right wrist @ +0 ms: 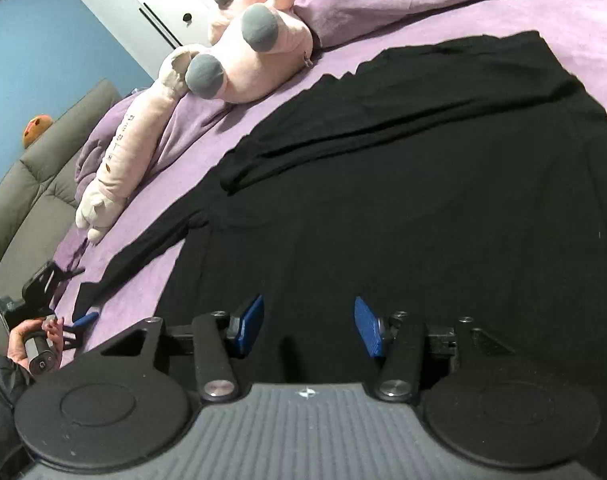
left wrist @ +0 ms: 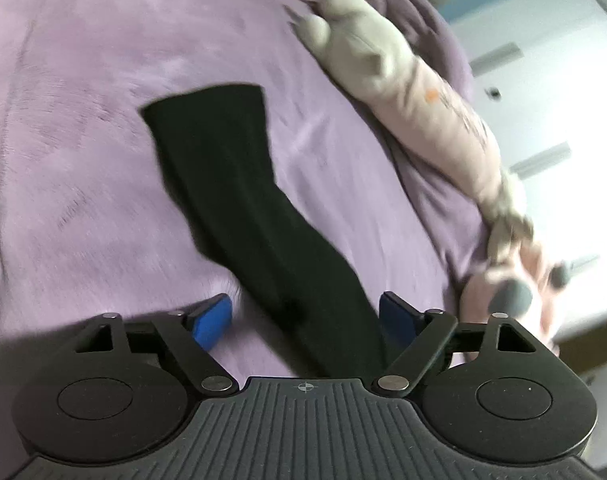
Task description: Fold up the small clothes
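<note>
Black garment [right wrist: 443,200] | flat on purple blanket [right wrist: 503,12] | sleeve [left wrist: 239,200] runs toward left gripper [left wrist: 303,320]

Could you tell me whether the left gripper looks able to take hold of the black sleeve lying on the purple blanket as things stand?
Probably yes: the left gripper is open, the black sleeve runs between its blue pads, and nothing lies across it. The plush toy sits off to one side.
</note>
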A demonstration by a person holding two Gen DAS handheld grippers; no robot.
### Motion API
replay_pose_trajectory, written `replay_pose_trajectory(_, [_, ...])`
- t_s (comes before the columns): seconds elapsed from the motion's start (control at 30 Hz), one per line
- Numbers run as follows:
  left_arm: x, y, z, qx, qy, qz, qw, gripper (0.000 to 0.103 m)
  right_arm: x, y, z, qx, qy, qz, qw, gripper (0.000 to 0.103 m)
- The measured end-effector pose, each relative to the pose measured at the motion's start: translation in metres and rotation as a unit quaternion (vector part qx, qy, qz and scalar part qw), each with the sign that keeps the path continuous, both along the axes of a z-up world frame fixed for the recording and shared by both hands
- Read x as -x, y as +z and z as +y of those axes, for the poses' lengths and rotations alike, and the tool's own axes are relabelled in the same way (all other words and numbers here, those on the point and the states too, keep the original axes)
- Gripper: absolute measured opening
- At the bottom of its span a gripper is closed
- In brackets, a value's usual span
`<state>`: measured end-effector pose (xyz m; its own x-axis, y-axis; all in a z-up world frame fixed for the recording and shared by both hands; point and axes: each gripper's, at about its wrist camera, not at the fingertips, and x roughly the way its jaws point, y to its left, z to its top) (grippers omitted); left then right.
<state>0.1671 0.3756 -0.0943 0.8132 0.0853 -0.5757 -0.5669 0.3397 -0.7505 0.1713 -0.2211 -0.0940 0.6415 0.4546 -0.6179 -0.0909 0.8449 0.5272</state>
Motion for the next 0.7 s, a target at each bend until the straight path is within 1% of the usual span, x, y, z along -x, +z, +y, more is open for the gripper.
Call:
replay_pose_trajectory(0.03, [0.000, -0.001, 0.002, 0.006, 0.005, -0.006, 0.9999, 0.084, -0.001, 0.003, -0.001, 0.001, -0.004, -0.003, 1.000, 0.051])
replay_pose_trajectory(0.07, [0.000, -0.001, 0.004, 0.003, 0.009, -0.011, 0.9999, 0.081, -0.003, 0.007, 0.000, 0.004, -0.008, -0.008, 1.000, 0.051])
replay_pose_trajectory(0.1, [0.001, 0.000, 0.006, -0.010, 0.017, -0.012, 0.9997, 0.078, -0.005, 0.008, 0.003, 0.009, -0.009, -0.013, 1.000, 0.051])
replay_pose_trajectory(0.13, [-0.001, -0.002, 0.009, -0.024, 0.024, -0.007, 0.9994, 0.072, -0.005, 0.008, 0.006, 0.016, -0.009, -0.017, 1.000, 0.051])
replay_pose_trajectory(0.17, [-0.001, -0.003, 0.015, -0.032, 0.027, 0.001, 0.9991, 0.064, -0.005, 0.009, 0.008, 0.024, -0.010, -0.021, 0.999, 0.051])
replay_pose_trajectory(0.23, [-0.008, -0.013, 0.021, -0.017, 0.025, 0.003, 0.9995, 0.055, -0.005, 0.008, 0.013, 0.029, -0.009, -0.022, 0.999, 0.051])
replay_pose_trajectory(0.3, [-0.009, -0.023, 0.029, 0.004, 0.039, -0.010, 0.9992, 0.038, -0.005, 0.006, 0.012, 0.026, -0.014, -0.021, 0.999, 0.051])
replay_pose_trajectory(0.33, [-0.009, -0.027, 0.034, 0.019, 0.048, -0.014, 0.9986, 0.020, -0.005, 0.007, 0.012, 0.025, -0.016, -0.022, 0.999, 0.051])
replay_pose_trajectory(0.37, [-0.009, -0.032, 0.037, 0.036, 0.060, -0.016, 0.9974, 0.006, -0.005, 0.008, 0.011, 0.025, -0.020, -0.026, 0.999, 0.051])
replay_pose_trajectory(0.4, [-0.007, -0.033, 0.038, 0.045, 0.070, -0.018, 0.9964, 0.006, -0.006, 0.009, 0.010, 0.026, -0.023, -0.031, 0.999, 0.051])
replay_pose_trajectory(0.43, [-0.006, -0.030, 0.037, 0.040, 0.071, -0.027, 0.9963, 0.006, -0.006, 0.011, 0.007, 0.027, -0.027, -0.034, 0.999, 0.051])
replay_pose_trajectory(0.47, [-0.009, -0.023, 0.033, 0.021, 0.060, -0.037, 0.9973, 0.005, -0.006, 0.013, 0.003, 0.027, -0.031, -0.037, 0.998, 0.051])
replay_pose_trajectory(0.5, [-0.013, -0.011, 0.026, -0.013, 0.037, -0.044, 0.9983, 0.005, -0.007, 0.014, -0.001, 0.026, -0.035, -0.040, 0.998, 0.051])
replay_pose_trajectory(0.53, [-0.019, 0.002, 0.016, -0.048, 0.011, -0.047, 0.9977, 0.005, -0.008, 0.015, -0.005, 0.025, -0.040, -0.043, 0.998, 0.051])
replay_pose_trajectory(0.57, [-0.026, 0.016, 0.003, -0.084, -0.021, -0.052, 0.9949, 0.005, -0.009, 0.016, -0.009, 0.025, -0.045, -0.045, 0.998, 0.051])
replay_pose_trajectory(0.6, [-0.034, 0.031, -0.014, -0.116, -0.057, -0.064, 0.9896, 0.005, -0.010, 0.017, -0.013, 0.023, -0.051, -0.048, 0.997, 0.051])
replay_pose_trajectory(0.63, [-0.041, 0.044, -0.032, -0.135, -0.090, -0.078, 0.9836, 0.005, -0.011, 0.018, -0.016, 0.022, -0.057, -0.051, 0.997, 0.051])
replay_pose_trajectory(0.67, [-0.049, 0.057, -0.054, -0.152, -0.127, -0.095, 0.9755, 0.005, -0.011, 0.019, -0.020, 0.021, -0.062, -0.054, 0.996, 0.051])
replay_pose_trajectory(0.7, [-0.059, 0.069, -0.082, -0.164, -0.171, -0.115, 0.9647, 0.005, -0.011, 0.021, -0.023, 0.020, -0.067, -0.058, 0.996, 0.051])
